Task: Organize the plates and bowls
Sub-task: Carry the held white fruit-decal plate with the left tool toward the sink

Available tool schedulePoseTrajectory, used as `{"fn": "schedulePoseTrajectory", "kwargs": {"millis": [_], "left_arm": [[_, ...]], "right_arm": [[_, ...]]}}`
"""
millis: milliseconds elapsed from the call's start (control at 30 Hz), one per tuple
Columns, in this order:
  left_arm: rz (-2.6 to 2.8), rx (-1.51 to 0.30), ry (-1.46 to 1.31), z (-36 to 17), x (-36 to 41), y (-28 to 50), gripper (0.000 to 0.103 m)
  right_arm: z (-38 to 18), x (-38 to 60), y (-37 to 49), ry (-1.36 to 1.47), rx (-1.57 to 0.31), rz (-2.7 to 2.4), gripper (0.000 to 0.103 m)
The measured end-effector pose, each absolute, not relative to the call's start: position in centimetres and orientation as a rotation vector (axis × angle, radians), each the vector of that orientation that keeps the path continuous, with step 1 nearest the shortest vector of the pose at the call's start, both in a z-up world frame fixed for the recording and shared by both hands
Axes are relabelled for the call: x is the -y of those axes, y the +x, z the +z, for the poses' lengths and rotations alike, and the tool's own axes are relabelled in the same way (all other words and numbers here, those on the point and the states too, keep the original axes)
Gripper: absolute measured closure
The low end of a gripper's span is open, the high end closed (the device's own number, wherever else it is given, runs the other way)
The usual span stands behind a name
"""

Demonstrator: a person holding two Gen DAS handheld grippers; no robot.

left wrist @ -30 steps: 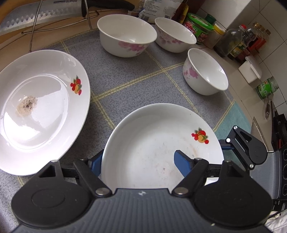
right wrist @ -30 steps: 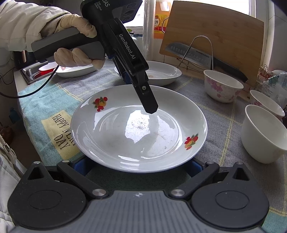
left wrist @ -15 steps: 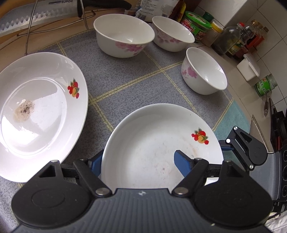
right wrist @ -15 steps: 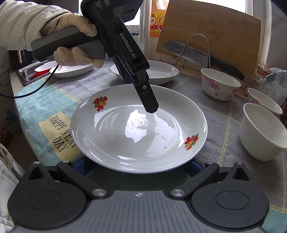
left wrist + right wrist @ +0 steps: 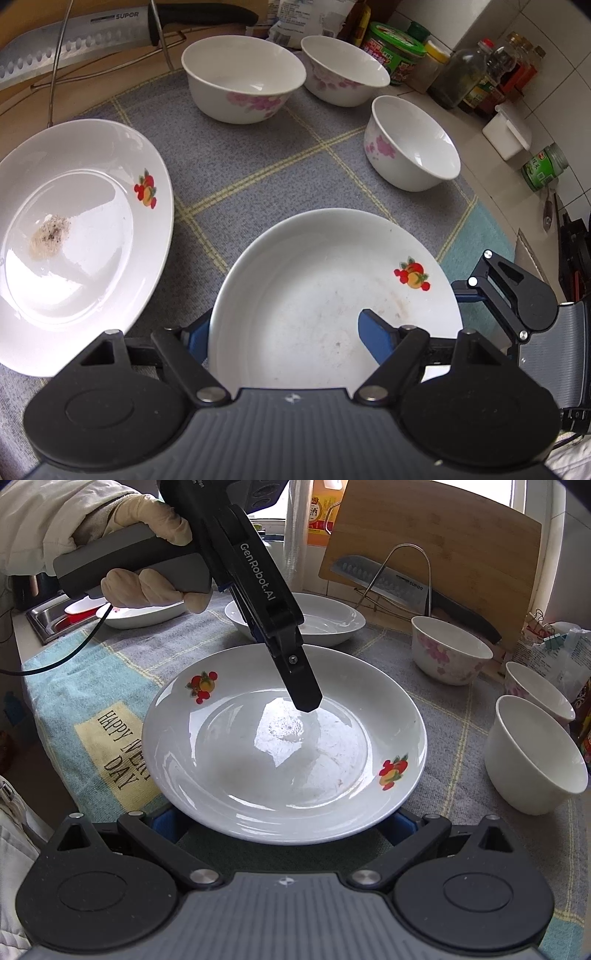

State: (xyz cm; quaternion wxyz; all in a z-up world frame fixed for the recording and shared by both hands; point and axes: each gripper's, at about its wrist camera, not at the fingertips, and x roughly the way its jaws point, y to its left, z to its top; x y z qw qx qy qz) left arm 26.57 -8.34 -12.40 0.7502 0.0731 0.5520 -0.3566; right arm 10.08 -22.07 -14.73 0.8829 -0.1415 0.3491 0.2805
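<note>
Fingers of the left gripper (image 5: 288, 334) straddle the near rim of a white round ceramic plate with a fruit motif (image 5: 332, 295): one blue pad (image 5: 376, 334) lies inside on the plate's face, the other sits outside under the rim, pinching it. This plate lies on a grey cloth with yellow grid lines (image 5: 251, 162). To its left, apart from it, is a second white fruit-motif plate with a brownish smear (image 5: 81, 236). Beyond stand three white bowls with pink flowers: one large (image 5: 243, 83), one behind it (image 5: 343, 75), one nearer at right (image 5: 412, 142). A steel knife on a wire rack (image 5: 70, 40) lies at the far edge.

From the right wrist view, the right gripper (image 5: 284, 823) has its blue fingers spread wide, partly hidden under the plate's (image 5: 284, 746) near edge; whether they touch it is hard to tell. A gloved left hand (image 5: 147, 554) holds the left gripper, whose black fingertip reaches over the plate's centre. A wooden cutting board (image 5: 436, 539) leans behind.
</note>
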Motion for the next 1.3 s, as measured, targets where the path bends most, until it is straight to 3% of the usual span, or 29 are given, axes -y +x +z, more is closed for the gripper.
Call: {"fn": "schedulePoseTrajectory", "kwargs": {"millis": [1300], "left_arm": [[-0.681,-1.119,0.073,-10.5,7.3,24.3,0.024]], "right_arm": [[-12.7,23.4,10.8,-0.335,-0.732,0.715,0.000]]}}
